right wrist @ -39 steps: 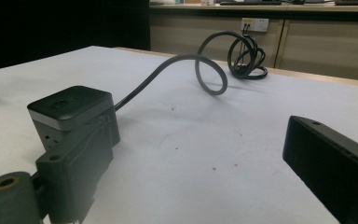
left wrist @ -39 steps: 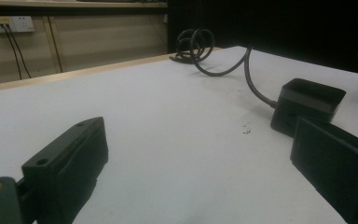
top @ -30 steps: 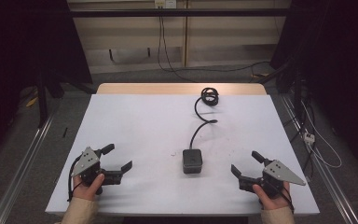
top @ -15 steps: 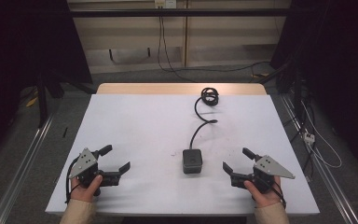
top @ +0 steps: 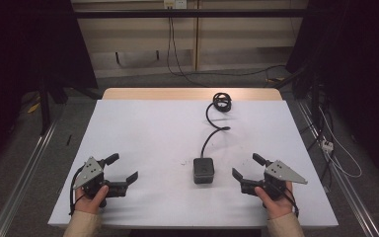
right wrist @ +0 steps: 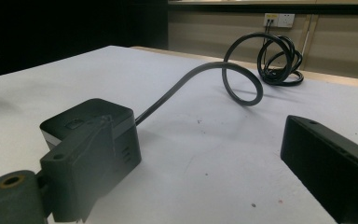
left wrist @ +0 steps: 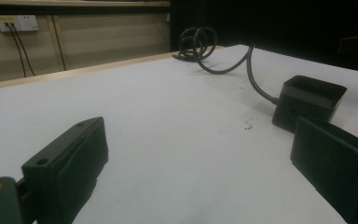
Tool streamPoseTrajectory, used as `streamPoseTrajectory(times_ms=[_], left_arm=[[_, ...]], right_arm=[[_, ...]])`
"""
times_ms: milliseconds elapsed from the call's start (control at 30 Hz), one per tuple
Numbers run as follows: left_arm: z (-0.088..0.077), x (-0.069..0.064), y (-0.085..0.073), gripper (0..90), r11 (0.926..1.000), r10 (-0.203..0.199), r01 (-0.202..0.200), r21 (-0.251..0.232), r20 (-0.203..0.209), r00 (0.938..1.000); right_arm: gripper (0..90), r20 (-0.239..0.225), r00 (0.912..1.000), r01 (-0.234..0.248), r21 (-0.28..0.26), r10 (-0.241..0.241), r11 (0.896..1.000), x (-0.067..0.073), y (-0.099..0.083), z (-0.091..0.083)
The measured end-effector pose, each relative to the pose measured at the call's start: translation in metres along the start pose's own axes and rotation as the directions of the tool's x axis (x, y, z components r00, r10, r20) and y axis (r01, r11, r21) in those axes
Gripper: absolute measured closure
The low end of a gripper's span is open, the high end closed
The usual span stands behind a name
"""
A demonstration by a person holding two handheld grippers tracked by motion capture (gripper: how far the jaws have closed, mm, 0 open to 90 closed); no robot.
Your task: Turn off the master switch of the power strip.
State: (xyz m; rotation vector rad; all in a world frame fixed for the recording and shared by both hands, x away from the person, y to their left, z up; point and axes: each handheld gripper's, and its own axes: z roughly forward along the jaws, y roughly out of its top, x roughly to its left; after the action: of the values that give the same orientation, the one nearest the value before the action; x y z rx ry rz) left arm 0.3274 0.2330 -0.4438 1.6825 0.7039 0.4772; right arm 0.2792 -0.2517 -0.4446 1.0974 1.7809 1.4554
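Black adapter box (top: 204, 170) on bench (top: 143, 133), between both claws, nearer right claw (top: 243, 174). Left claw (top: 124, 168) & right claw both wide open, empty. Probably rigid, light-ish, smooth-sided; stiff cable (top: 216, 123) trails behind, likely drags. Best gripped across flat sides, not cable.

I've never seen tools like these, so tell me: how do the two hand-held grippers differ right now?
The left gripper sits by the table's left edge, far from the black box; the right gripper is nearer, just right of the box. The left gripper's jaws angle right and away from the person; the right gripper's angle left and away. Shared: both have open jaws holding nothing, each held low over the table in one hand.
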Motion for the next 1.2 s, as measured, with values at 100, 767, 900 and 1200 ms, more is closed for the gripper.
streamPoseTrajectory(times_ms=[100,767,900,1200], left_arm=[[0.0,0.001,0.0,3.9,1.0,0.008,-0.008,0.005,0.001,1.0],[0.001,0.0,0.0,3.8,1.0,0.005,-0.005,0.004,0.004,1.0],[0.001,0.0,0.0,3.8,1.0,0.006,-0.006,0.004,0.006,1.0],[0.001,0.0,-0.001,3.8,1.0,0.002,-0.002,0.006,0.004,1.0]], right_arm=[[10.2,-0.009,1.0,-0.001,0.002,0.001,1.0,0.0,0.002,0.002],[13.1,-0.06,0.998,0.023,0.046,-0.02,0.999,0.008,0.01,0.015],[12.4,-0.072,0.9972,0.023,0.056,-0.019,0.998,0.009,0.012,0.018],[12.3,-0.093,0.9957,0.011,0.072,-0.004,0.997,0.011,0.013,0.025]])
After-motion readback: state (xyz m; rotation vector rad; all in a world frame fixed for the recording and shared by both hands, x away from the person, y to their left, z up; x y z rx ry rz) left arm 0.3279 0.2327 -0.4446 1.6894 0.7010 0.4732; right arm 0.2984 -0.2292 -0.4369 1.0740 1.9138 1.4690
